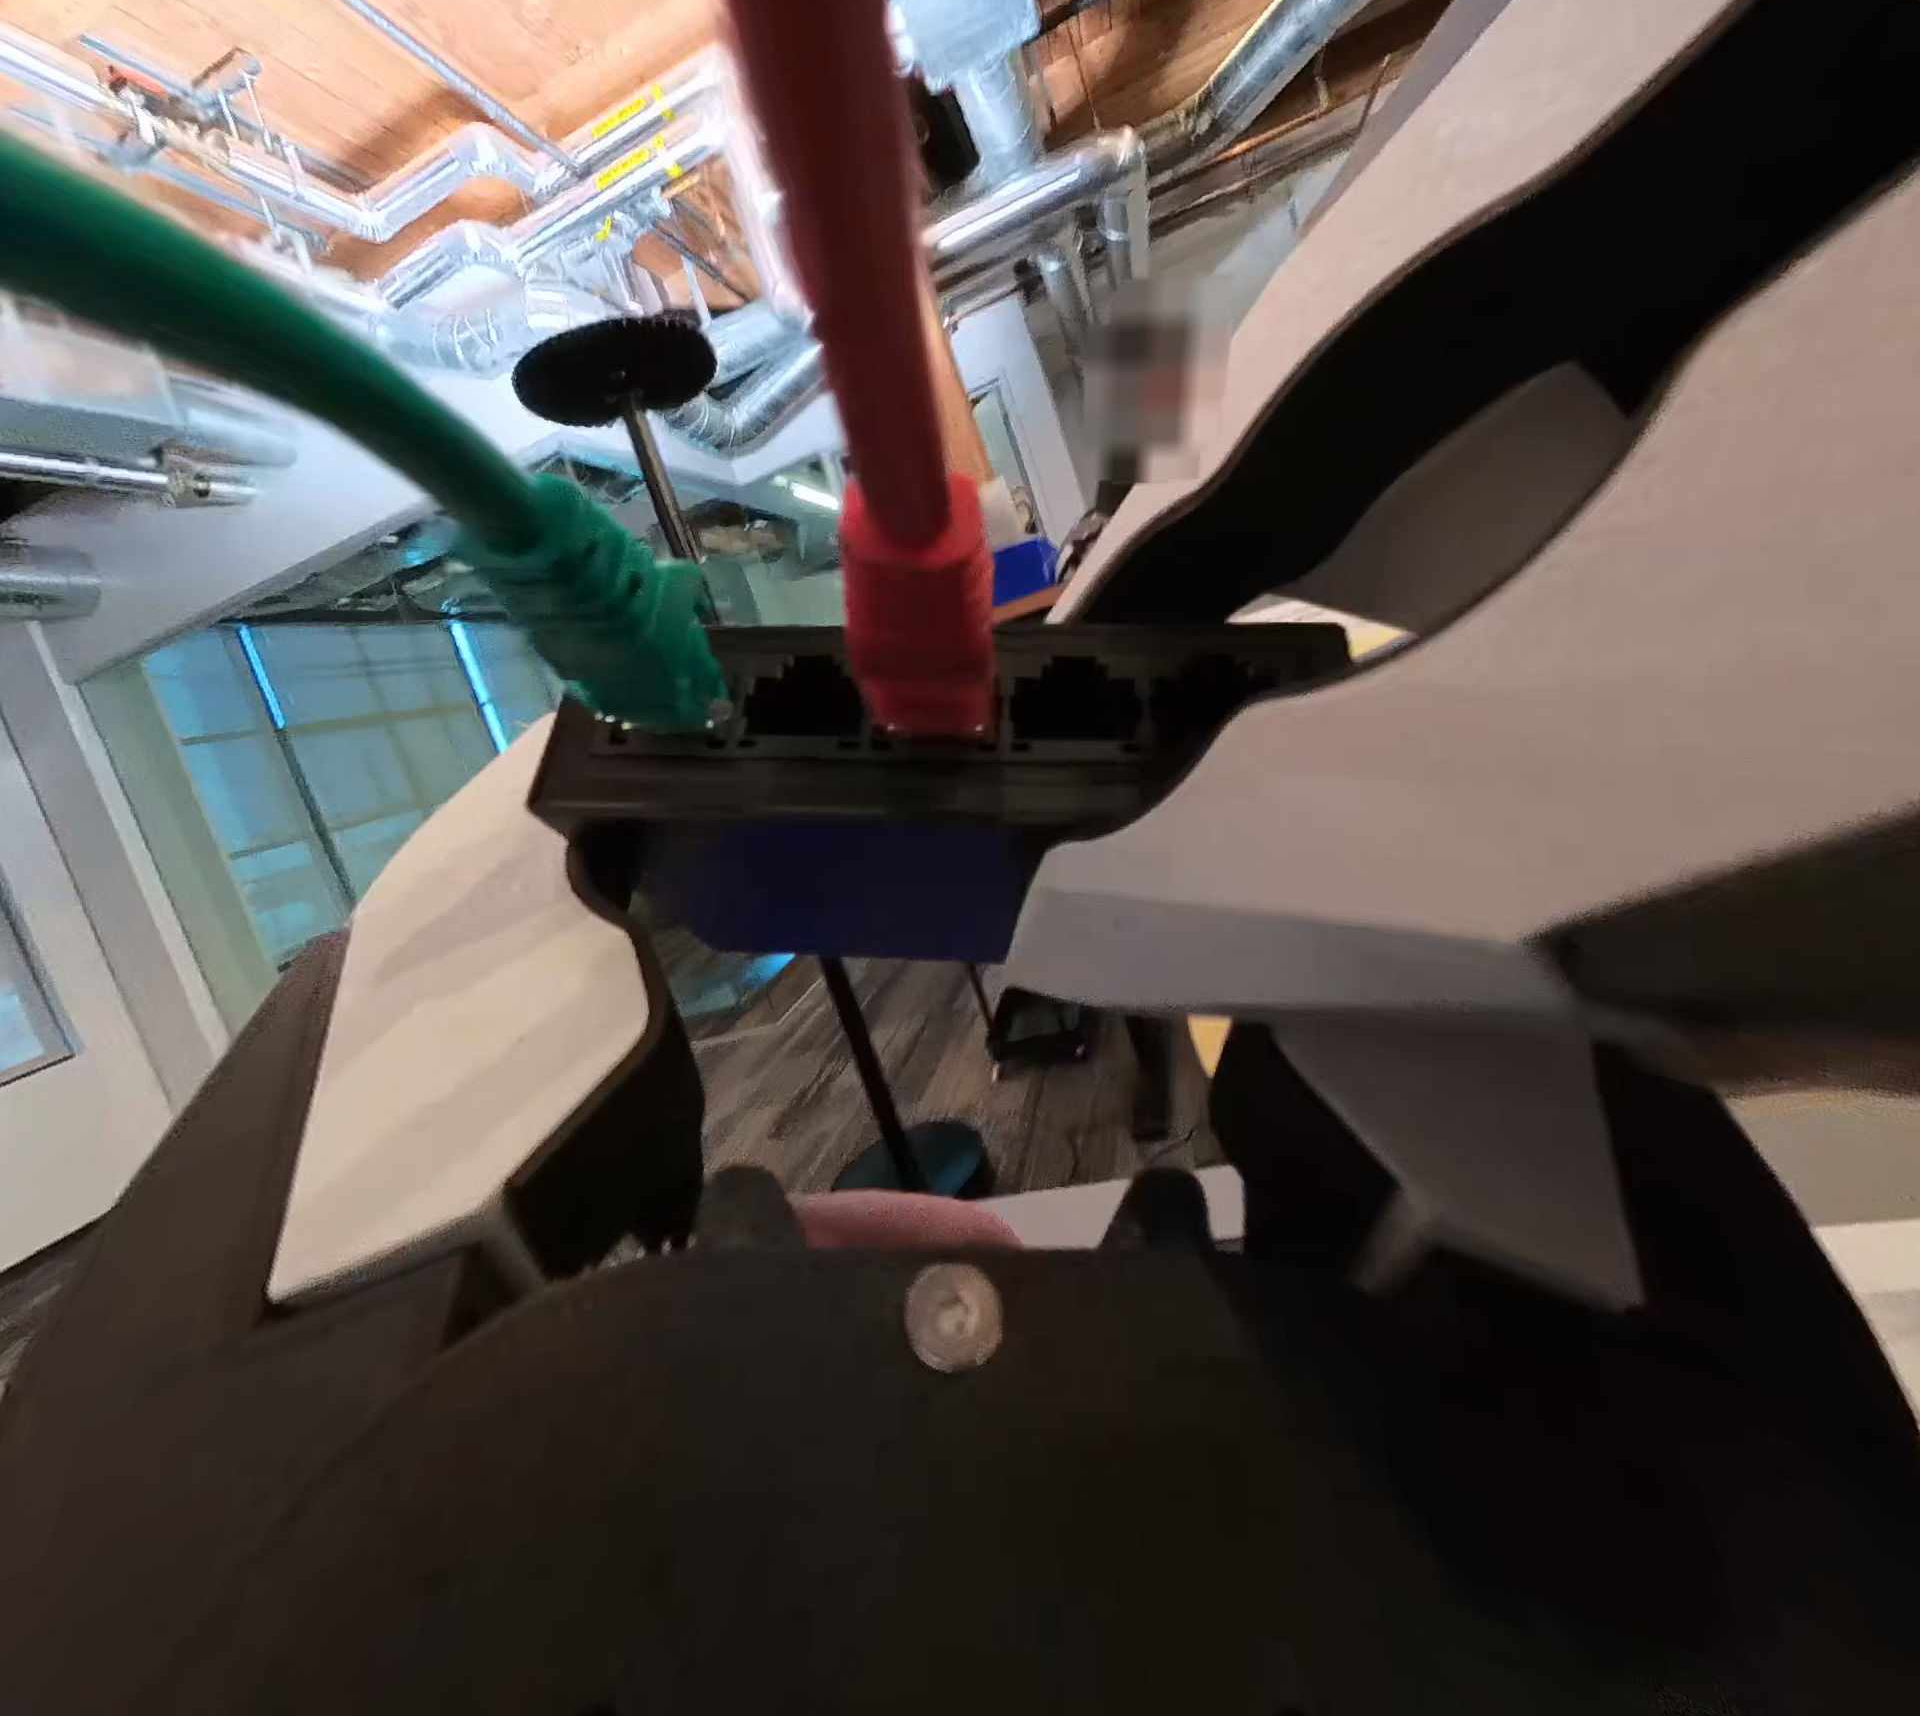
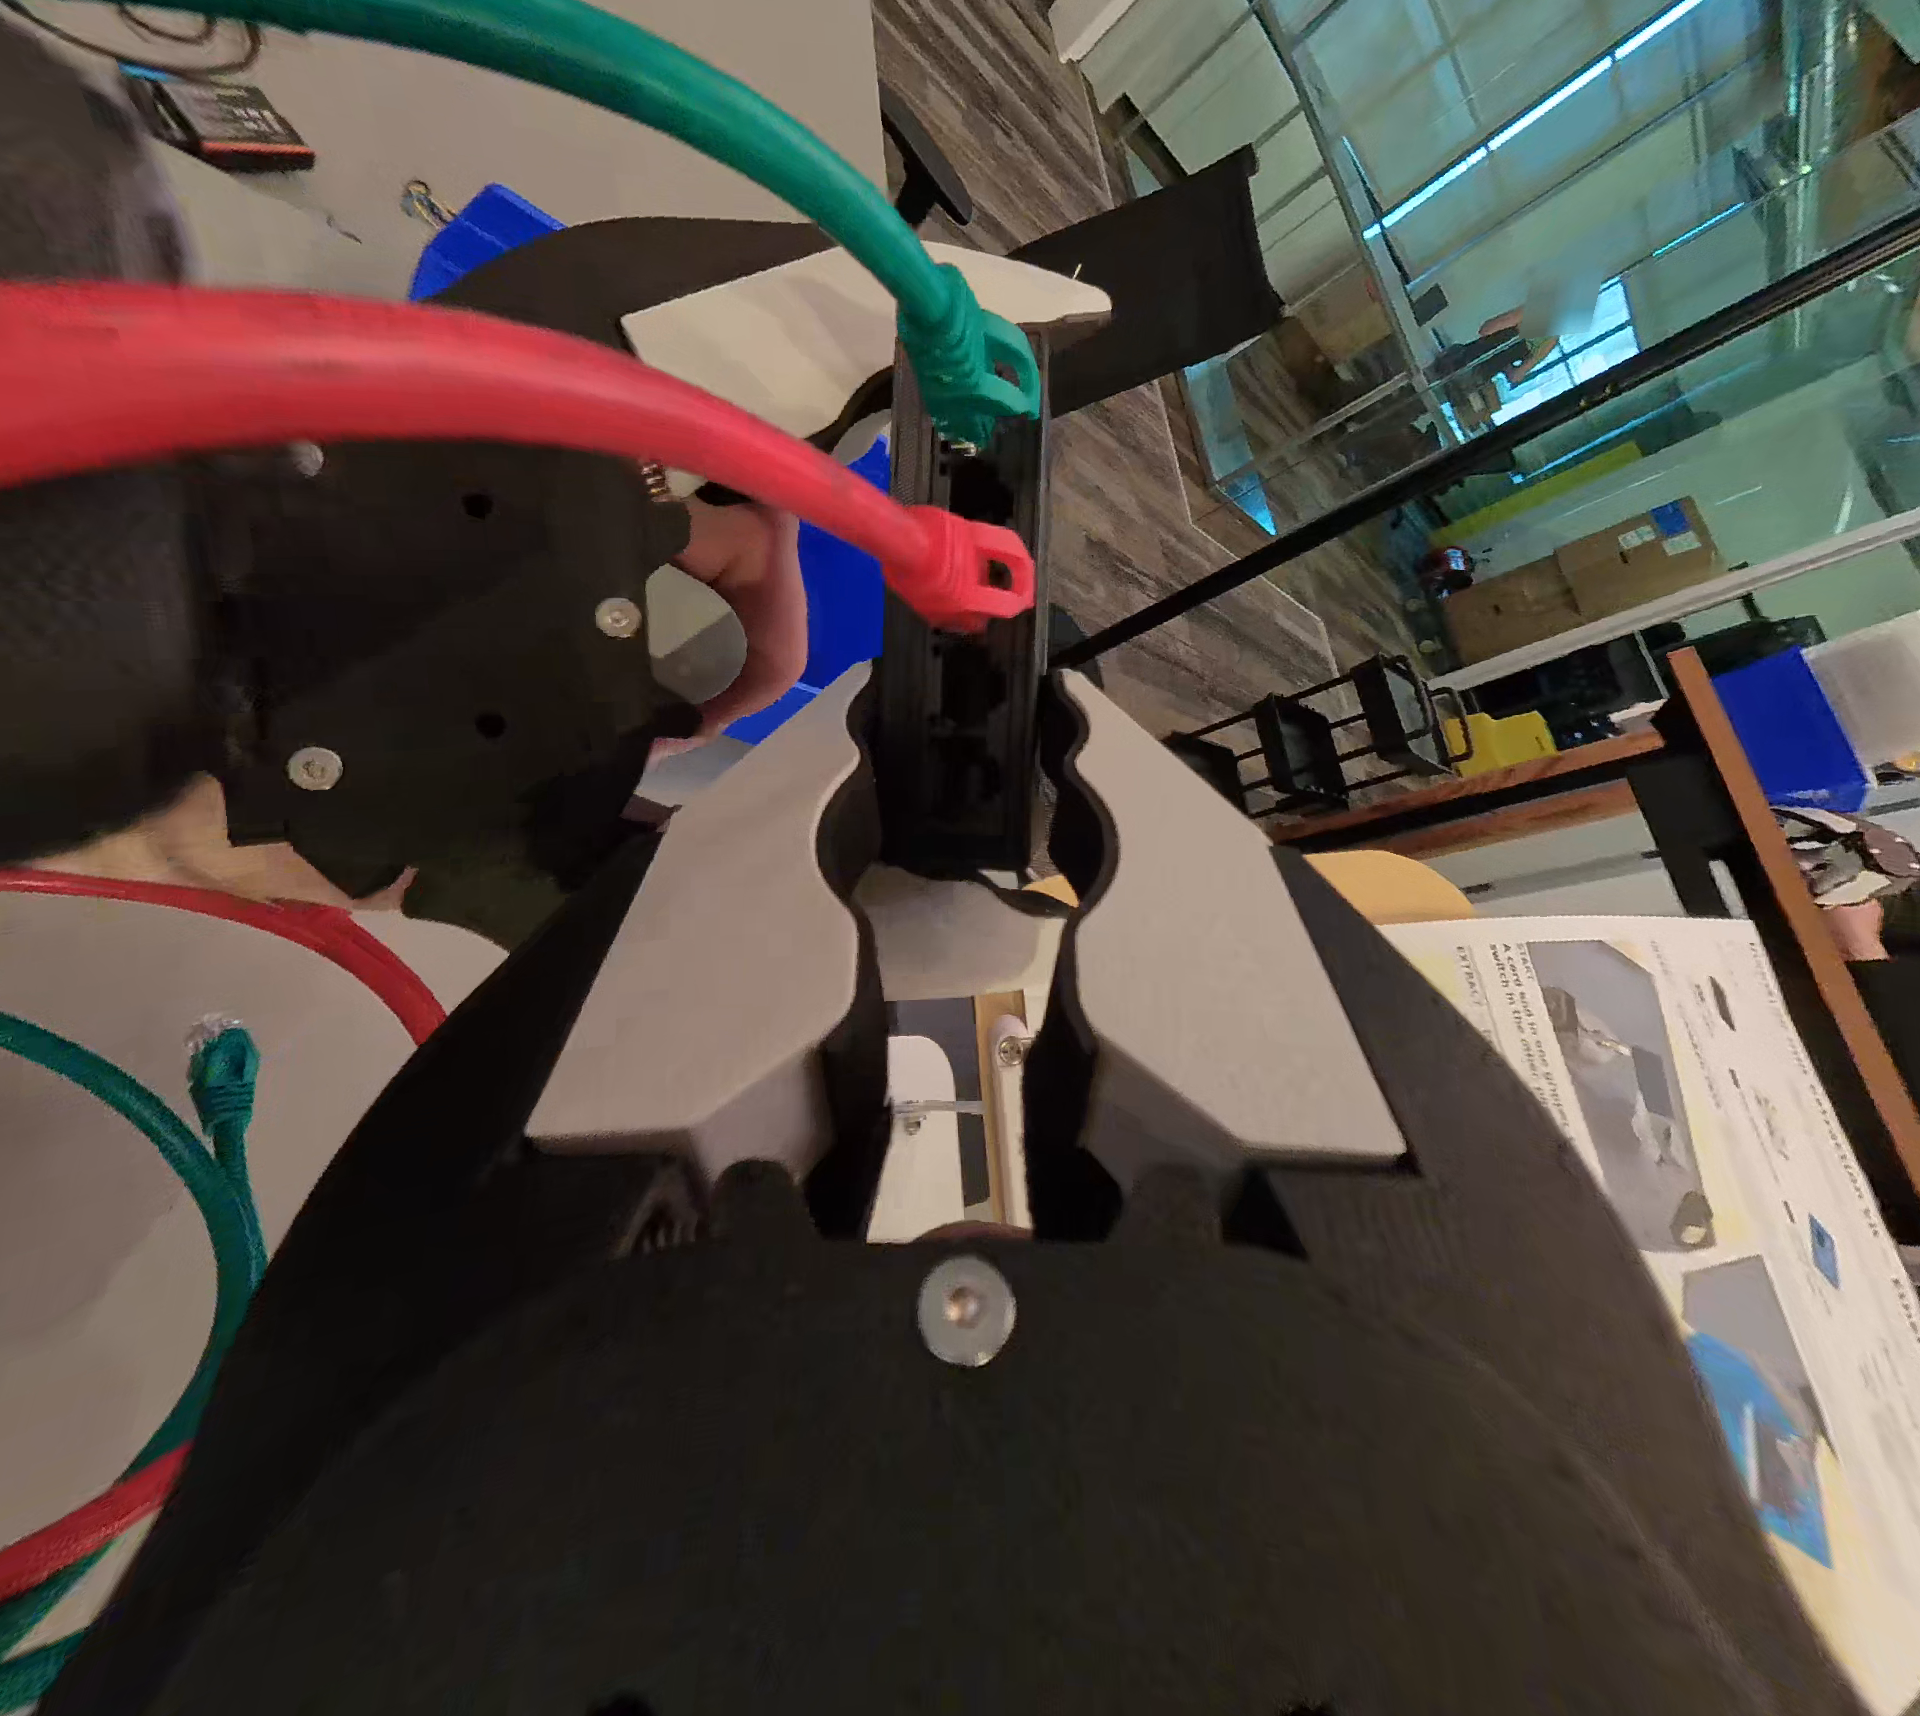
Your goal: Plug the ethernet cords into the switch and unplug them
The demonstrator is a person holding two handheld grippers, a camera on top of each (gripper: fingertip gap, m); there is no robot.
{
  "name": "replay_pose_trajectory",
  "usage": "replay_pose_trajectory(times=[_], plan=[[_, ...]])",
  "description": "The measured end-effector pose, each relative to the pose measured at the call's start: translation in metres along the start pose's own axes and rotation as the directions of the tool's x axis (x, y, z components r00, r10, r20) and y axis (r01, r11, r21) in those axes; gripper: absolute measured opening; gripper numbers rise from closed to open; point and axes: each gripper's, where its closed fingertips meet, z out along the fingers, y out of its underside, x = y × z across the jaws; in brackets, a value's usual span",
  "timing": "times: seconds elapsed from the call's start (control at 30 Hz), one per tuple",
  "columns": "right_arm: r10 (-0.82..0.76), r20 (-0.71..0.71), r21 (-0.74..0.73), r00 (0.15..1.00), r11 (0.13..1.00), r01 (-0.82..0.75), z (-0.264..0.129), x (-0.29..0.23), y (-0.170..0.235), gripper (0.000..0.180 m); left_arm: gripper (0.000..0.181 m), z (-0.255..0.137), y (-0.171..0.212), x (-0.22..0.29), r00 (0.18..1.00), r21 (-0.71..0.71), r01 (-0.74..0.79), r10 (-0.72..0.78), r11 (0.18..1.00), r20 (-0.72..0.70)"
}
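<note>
A black switch hangs in the air, its port face toward the left wrist camera. My right gripper is shut on one end of the switch; its grey fingers show at the right of the left wrist view. A green cord's plug sits in the end port. A red cord's plug sits two ports over, with an empty port between them. My left gripper is open, its fingers spread either side of the plugs, holding nothing. Its black body shows left of the switch.
Below lies a grey table with a loose green plug, a red cord, a blue bin and a printed sheet. Both cords arc back over the left gripper. A black pole stand stands beyond. The grippers are tip to tip, or close to it.
</note>
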Motion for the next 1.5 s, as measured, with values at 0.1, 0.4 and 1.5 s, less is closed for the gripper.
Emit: replay_pose_trajectory(times=[0.1, 0.4, 1.5], plan=[[0.037, 0.065, 0.036, 0.997, 0.999, -0.040, -0.005, -0.002, -0.003, 0.026, 0.124, -0.005, -0.013, 0.002, 1.000, 0.099, 0.008, -0.005, 0.995, -0.027], [0.086, 0.235, 0.133, 0.968, 0.984, -0.120, -0.028, -0.004, -0.014, 0.026, 0.119, -0.024, -0.045, 0.007, 0.997, 0.297, 0.020, 0.005, 0.955, -0.082], [-0.036, 0.218, -0.107, 0.975, 0.992, 0.060, -0.030, -0.005, 0.011, 0.034, 0.112, -0.023, -0.039, 0.017, 0.988, 0.268, -0.048, 0.086, 0.962, -0.131]])
